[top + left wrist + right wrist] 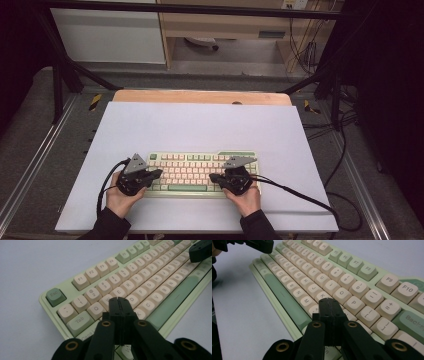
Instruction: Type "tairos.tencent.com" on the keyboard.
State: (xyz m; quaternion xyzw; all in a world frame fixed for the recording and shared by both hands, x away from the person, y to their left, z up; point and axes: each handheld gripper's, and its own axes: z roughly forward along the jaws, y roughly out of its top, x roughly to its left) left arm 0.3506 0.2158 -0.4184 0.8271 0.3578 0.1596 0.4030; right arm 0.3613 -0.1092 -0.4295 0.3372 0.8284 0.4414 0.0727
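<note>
While a pale green keyboard with cream keycaps [202, 172] lies near the front edge of a white sheet [200, 125] over the wooden table [200, 96], left gripper [159, 173] and right gripper [213, 177] hover above its ends, jaws pressed together, empty; grey floor [30, 130] surrounds.

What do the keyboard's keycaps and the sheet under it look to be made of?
The keycaps look like matte plastic: rounded moulded tops, cream and green, printed legends, only a soft sheen. The keyboard case looks like pale green plastic too, smooth with a faint gloss along its edge. The sheet is flat, uniform pale and dull; it could be paper or a thin mat, I cannot tell which.
</note>
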